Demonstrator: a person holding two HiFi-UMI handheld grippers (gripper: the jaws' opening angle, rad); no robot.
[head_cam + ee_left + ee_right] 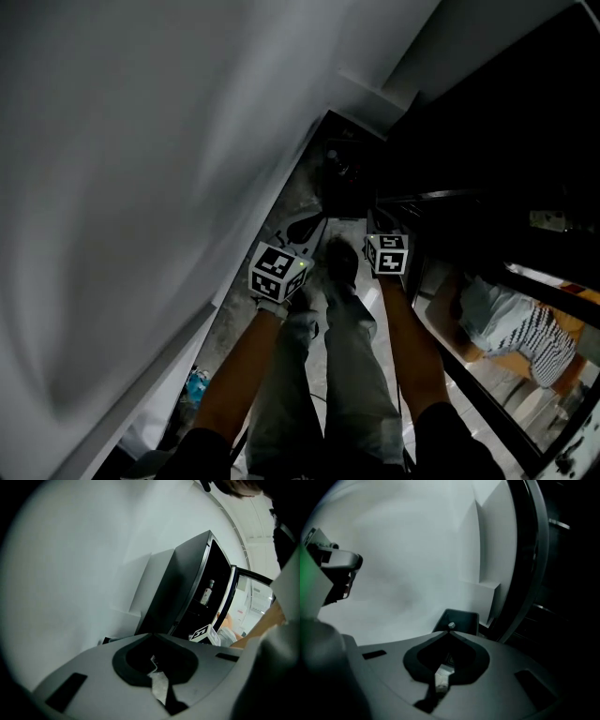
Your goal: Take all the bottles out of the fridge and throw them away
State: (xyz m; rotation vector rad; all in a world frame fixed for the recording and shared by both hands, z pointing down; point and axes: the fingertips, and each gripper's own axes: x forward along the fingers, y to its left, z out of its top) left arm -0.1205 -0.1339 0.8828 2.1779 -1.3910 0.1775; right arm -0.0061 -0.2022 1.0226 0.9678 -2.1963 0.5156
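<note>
L gripper [152, 634]: jaws shut tip to tip, nothing between them. Carried low, aimed up along the wall.
R gripper [451, 632]: jaws together, also empty. Tips aimed at floor level beside the fridge.
Why held so: no bottle is in hand yet, so there is nothing to clamp. Both grippers sit ahead of the Legs [337, 375] at approx. 12 o'clock in head view. This reads as a carry or approach pose, not a grasp.
L cube [277, 270], R cube [386, 253]: side by side, a little apart. R cube also shows in L gripper view at 2 o'clock from the tips.
Dark box [458, 618]: on the floor against the wall, just past the R tips at 12 o'clock. It has a small round knob on top. Prob. the bin, set near the fridge for a short throw, though I can't confirm this.
Bottle [207, 592]: upright on a shelf inside the fridge, at 1 o'clock from the L tips and well apart from both grippers. Other bottles, if any, are lost in the dark interior.
Fridge [183, 592]: black cabinet, standing beside the wall.
Door [233, 603]: stands open at 2 o'clock, giving access to the shelves.
Wall [141, 187]: plain white, fills 9–12 o'clock.
Writing: the bottle has a pale label, too small to read. The cubes carry b/w square codes with no letters. No brand visible on the fridge.
</note>
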